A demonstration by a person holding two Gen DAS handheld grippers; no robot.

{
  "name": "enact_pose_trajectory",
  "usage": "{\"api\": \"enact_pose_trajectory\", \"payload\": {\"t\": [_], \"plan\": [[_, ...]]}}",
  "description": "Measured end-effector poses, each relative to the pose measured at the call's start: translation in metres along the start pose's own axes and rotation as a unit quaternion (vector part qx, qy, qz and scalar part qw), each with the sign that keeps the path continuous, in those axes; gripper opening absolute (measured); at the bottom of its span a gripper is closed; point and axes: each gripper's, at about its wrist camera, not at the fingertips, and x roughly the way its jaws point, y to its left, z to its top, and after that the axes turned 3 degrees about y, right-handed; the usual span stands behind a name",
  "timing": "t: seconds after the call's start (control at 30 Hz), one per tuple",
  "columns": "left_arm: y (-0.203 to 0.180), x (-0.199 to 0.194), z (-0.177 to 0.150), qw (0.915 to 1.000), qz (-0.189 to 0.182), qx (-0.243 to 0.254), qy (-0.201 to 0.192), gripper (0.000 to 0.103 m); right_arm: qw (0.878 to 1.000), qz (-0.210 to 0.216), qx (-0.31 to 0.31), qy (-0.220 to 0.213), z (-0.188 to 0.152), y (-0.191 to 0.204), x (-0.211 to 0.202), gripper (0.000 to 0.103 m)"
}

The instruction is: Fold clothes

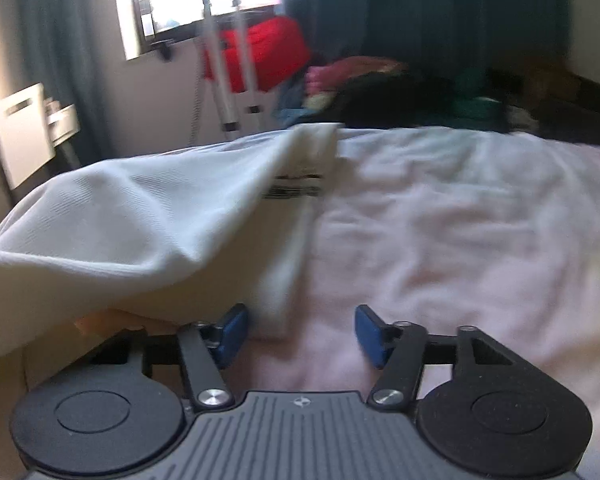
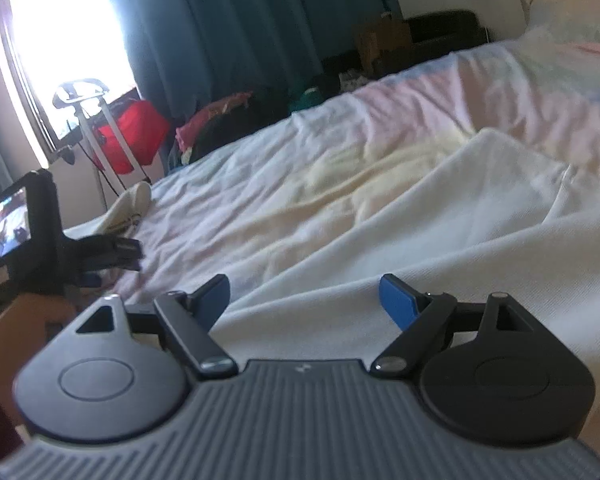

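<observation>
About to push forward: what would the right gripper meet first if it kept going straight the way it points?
Probably the white garment spread on the bed: it lies right ahead of the open right gripper, though depth is hard to judge.

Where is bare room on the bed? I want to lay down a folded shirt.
Free: the sheet between the white garment and the clothes pile. Crowded: the pile by the curtain, and the near edge under the garment.
</observation>
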Motion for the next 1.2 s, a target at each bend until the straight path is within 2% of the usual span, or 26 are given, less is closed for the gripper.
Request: {"api": "enact_pose_trajectory", "payload": {"t": [0.03, 0.1, 0.13, 0.23, 0.33, 0.47, 0.63, 0.77, 0.93, 1.07, 1.13, 1.2], "plan": [[0.005, 0.005, 0.002, 0.9999, 0.005, -0.009, 0.002, 0.039, 1.000, 0.000, 0.003, 0.002, 0.000, -0.001, 0.003, 0.083], [0.015, 0.014, 0.006, 0.9995, 0.016, -0.026, 0.007, 0.024, 1.000, -0.002, 0.006, 0.002, 0.000, -0.001, 0.006, 0.083], [0.019, 0.015, 0.009, 0.9998, 0.000, -0.020, 0.009, 0.013, 1.000, -0.002, 0.007, 0.002, 0.000, -0.001, 0.006, 0.083], [0.014, 0.007, 0.016, 0.9997, -0.004, 0.022, -0.007, 0.009, 1.000, -0.007, 0.002, -0.009, 0.000, -0.002, 0.003, 0.083], [0.004, -0.017, 0.031, 0.9983, -0.030, 0.039, -0.030, 0.008, 1.000, -0.016, 0.012, -0.022, 0.003, -0.008, -0.004, 0.083], [-0.025, -0.054, 0.055, 0.9938, -0.084, 0.044, -0.059, 0.008, 0.999, -0.025, 0.023, -0.033, 0.007, -0.013, -0.011, 0.083], [-0.093, -0.096, 0.087, 0.9807, -0.158, 0.065, -0.095, 0.007, 0.998, -0.036, 0.035, -0.041, 0.010, -0.019, -0.016, 0.083], [-0.145, -0.108, 0.104, 0.9692, -0.209, 0.069, -0.109, 0.007, 0.996, -0.053, 0.058, -0.042, 0.012, -0.029, -0.013, 0.083], [-0.188, -0.094, 0.100, 0.9575, -0.264, 0.070, -0.092, 0.008, 0.992, -0.063, 0.097, -0.048, 0.017, -0.041, -0.011, 0.083], [-0.181, -0.079, 0.087, 0.9522, -0.288, 0.068, -0.076, 0.013, 0.991, -0.045, 0.113, -0.056, 0.023, -0.049, -0.010, 0.084], [-0.164, -0.086, 0.077, 0.9506, -0.294, 0.066, -0.075, 0.029, 0.992, -0.034, 0.104, -0.062, 0.027, -0.049, -0.008, 0.084], [-0.142, -0.097, 0.071, 0.9546, -0.279, 0.070, -0.077, 0.042, 0.993, -0.018, 0.093, -0.064, 0.031, -0.048, -0.004, 0.084]]}}
